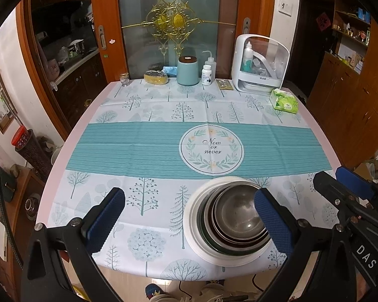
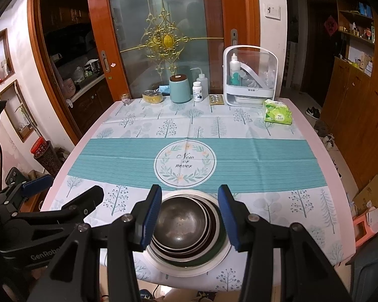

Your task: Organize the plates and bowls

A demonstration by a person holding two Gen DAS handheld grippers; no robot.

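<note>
We found the stack of metal bowls (image 2: 182, 222) nested on a white plate (image 2: 189, 268) near the front edge of the worktop (image 2: 315, 136), on a tree-patterned cloth (image 1: 138, 148). The right hand-held gripper (image 2: 190, 217) hung over the stack, its jaws partly apart and pressing on nothing. The left hand-held gripper (image 1: 191, 222) stood wide, empty, its right finger (image 1: 274, 224) in front of the bowls' rim. A tissue pack (image 2: 277, 112) lay well apart.
</note>
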